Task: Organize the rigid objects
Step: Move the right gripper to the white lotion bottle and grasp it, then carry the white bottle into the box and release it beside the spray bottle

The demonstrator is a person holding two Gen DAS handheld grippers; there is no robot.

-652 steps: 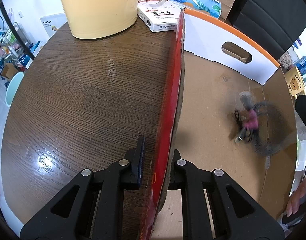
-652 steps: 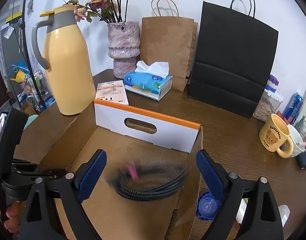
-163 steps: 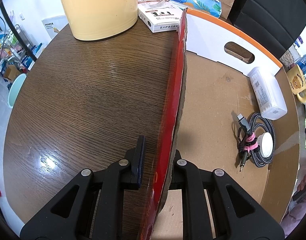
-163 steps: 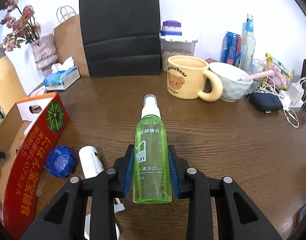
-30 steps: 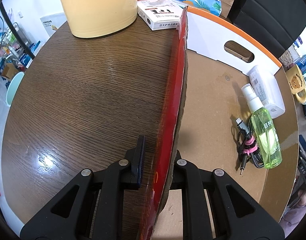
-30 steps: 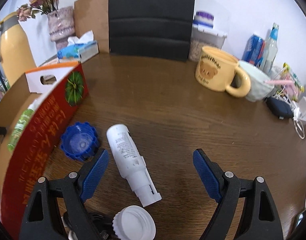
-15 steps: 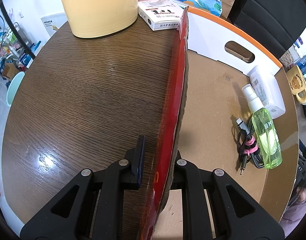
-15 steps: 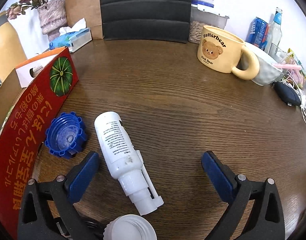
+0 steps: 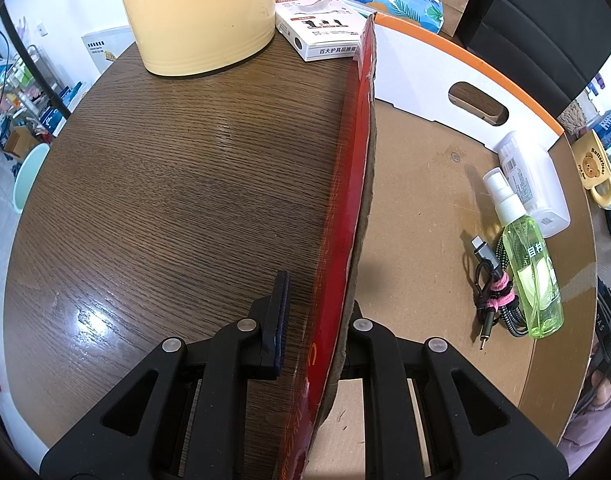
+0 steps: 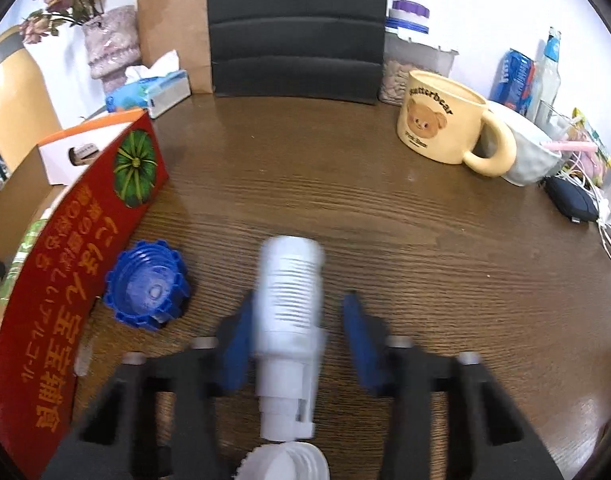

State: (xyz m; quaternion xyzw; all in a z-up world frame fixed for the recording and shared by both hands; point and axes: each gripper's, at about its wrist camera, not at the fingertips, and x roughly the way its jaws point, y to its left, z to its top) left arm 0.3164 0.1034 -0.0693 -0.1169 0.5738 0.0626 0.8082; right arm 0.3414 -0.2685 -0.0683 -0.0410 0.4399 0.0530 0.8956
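Where the right gripper [image 10: 301, 336] has just been closing, the bottle [image 10: 289, 292] lies between its blue pads: fingers clenching on it. The left pad is against its side; blur leaves the right pad's contact unclear.

- Bottle: white, ribbed. Long axis runs 12 to 6 o'clock, in line with the fingers; base at 12, neck at 6. It looks at or just above the table [image 10: 385, 208]; contact cannot be told.
- White lid [image 10: 285, 464]: at 6 o'clock, just beyond the neck.
- Blue cap [image 10: 147, 288]: at 9 o'clock, on the table, touching the box.
- Box [image 10: 65, 300]: farther out at 9 to 10 o'clock, red wall facing the gripper. Judged destination, so the carry goes toward 9 and over that wall.
- Left gripper [image 9: 321, 300]: clamped on the opposite wall of the box [image 9: 345, 200], steadying it. The right hand is nearer the bottle.
- Box contents: spray bottle [image 9: 533, 264], cable [image 9: 493, 288], clear case [image 9: 533, 184], all along the 3 o'clock side.
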